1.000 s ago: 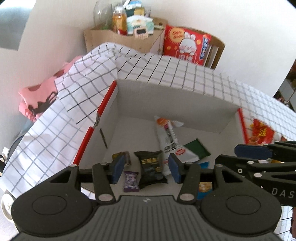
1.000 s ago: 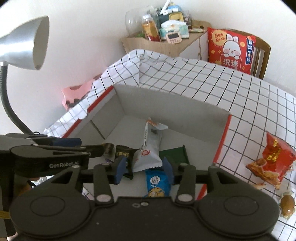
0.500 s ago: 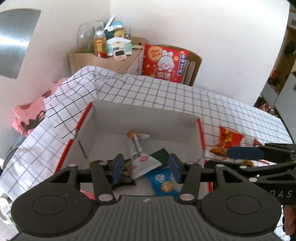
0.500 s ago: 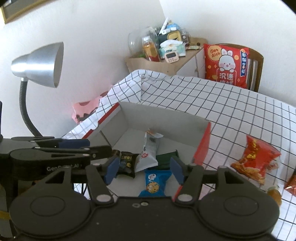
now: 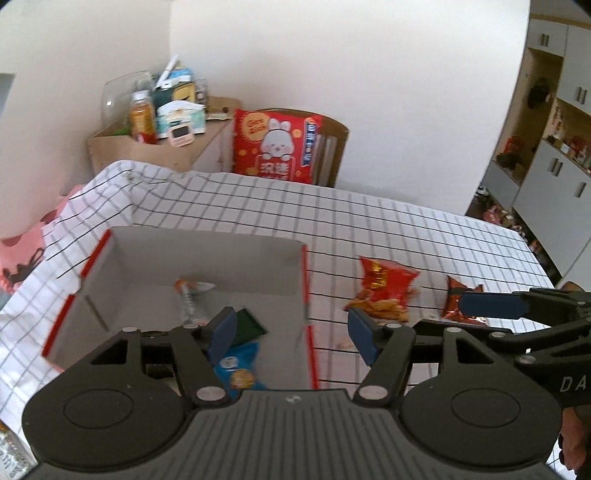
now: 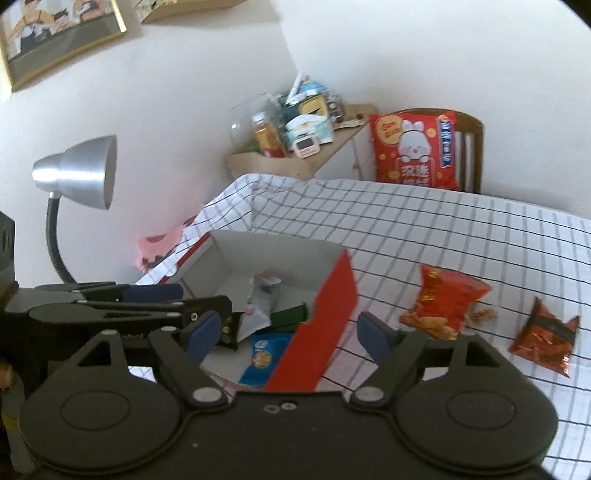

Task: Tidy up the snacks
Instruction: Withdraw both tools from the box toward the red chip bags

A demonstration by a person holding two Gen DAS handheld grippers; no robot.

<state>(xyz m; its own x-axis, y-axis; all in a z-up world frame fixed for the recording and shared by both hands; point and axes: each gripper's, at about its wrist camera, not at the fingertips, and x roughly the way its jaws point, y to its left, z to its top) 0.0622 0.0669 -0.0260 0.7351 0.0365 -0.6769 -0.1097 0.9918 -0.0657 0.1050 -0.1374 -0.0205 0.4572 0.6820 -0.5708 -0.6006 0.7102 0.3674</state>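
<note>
White cloth with a dark grid (image 5: 369,221) spread across the table, rumpled at the far left corner. On it, an open cardboard box (image 5: 207,258), pale inside, red along its rims, near the left end. Inside the box: a blue cookie packet (image 5: 236,373), a dark green packet (image 5: 247,325), a white wrapper (image 6: 258,306) lying lengthwise, and a black packet (image 6: 229,332) at the near left. Outside, to the right on the cloth: a red chip bag (image 5: 384,288) and, farther right, a smaller dark-red packet (image 6: 543,339), well apart from the box.

Left gripper (image 5: 291,330) hovering over the box's right wall, jaws apart and opening, nothing between the pads. Right gripper (image 6: 291,334) above the box's near right corner, jaws wide and opening, likewise gripping nothing; each gripper visible from the side in the other's view.

Behind the table: a wooden chair (image 5: 332,147) with a red rabbit-print cushion (image 5: 277,147), a low wooden cabinet (image 5: 159,151) crowded with a bottle, a timer and clutter, against plain white walls. Silver gooseneck lamp (image 6: 77,173) at the left, a framed picture (image 6: 59,33) above it, pink patterned fabric (image 6: 159,247) below the table's corner. Grey cupboards and shelves (image 5: 554,147) at the far right.
</note>
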